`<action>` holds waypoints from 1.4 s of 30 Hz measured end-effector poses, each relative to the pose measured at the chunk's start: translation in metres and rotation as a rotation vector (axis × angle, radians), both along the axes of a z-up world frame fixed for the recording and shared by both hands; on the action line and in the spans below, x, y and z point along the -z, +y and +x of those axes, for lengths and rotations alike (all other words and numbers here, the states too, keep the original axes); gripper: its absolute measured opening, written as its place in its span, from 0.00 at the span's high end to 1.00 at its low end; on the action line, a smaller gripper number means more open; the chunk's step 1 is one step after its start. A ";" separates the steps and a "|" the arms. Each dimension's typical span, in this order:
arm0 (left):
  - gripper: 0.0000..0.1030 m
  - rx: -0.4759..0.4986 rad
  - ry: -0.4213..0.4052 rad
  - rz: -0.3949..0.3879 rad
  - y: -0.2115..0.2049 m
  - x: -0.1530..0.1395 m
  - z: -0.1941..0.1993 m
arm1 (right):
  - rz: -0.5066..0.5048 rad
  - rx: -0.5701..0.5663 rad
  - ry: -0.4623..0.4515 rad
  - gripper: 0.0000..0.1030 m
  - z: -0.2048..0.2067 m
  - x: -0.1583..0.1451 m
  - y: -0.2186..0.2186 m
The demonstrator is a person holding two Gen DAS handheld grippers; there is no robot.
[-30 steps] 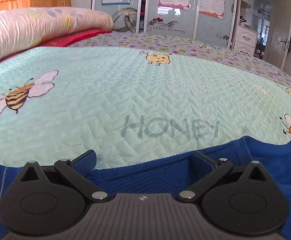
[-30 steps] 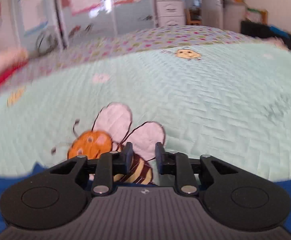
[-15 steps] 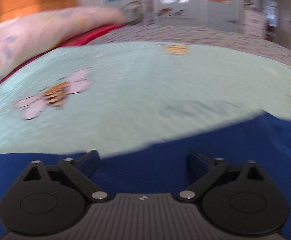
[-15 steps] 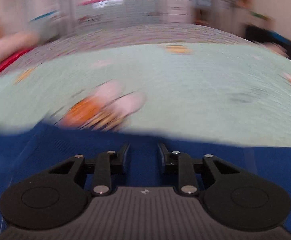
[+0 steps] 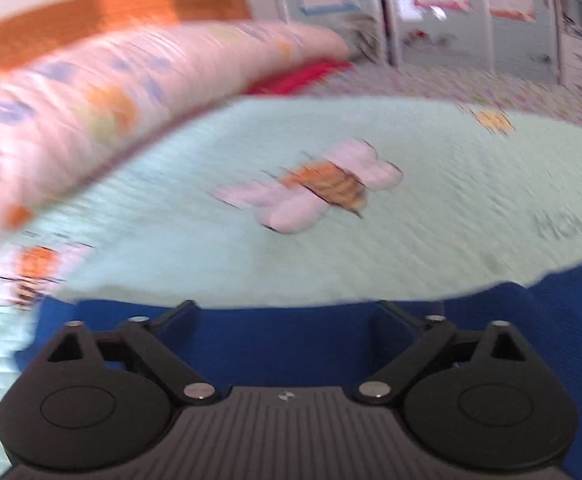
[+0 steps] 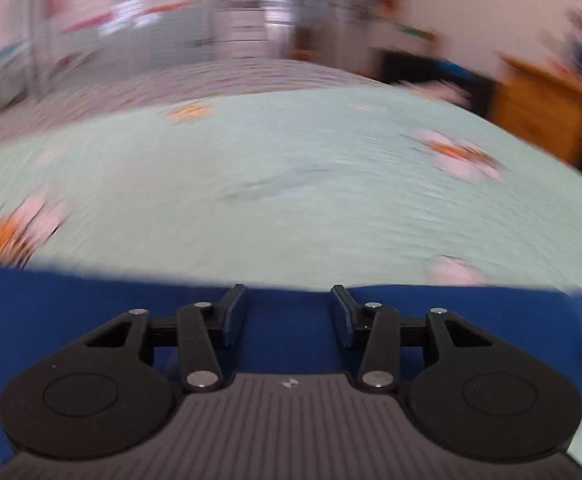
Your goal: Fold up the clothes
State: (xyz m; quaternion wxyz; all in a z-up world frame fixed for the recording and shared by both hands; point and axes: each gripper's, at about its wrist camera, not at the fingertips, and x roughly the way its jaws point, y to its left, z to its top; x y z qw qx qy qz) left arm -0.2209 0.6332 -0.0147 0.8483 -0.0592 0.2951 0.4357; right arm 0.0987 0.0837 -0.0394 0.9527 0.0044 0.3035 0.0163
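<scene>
A blue garment (image 5: 291,340) lies flat on the mint green quilt (image 5: 431,220) and fills the bottom of both views. My left gripper (image 5: 287,312) is open wide, its fingers just above the garment near its far edge. In the right wrist view the same blue garment (image 6: 71,320) spreads under my right gripper (image 6: 289,304), which is open with a moderate gap and holds nothing. Both views are blurred by motion.
A rolled floral duvet (image 5: 91,100) and a wooden headboard (image 5: 111,12) lie at the left. Wardrobe doors (image 5: 431,12) stand behind the bed. A wooden desk (image 6: 551,112) stands at the right of the bed. Bee prints (image 5: 319,184) dot the quilt.
Both grippers have swung sideways: the left view turned toward the duvet, the right toward the desk. The right jaws opened wider. The blue garment now lies under both.
</scene>
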 end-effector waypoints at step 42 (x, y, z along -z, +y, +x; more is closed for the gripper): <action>0.08 0.380 0.063 -0.018 -0.210 -0.001 -0.077 | 0.002 -0.533 0.073 0.46 -0.231 -0.016 0.054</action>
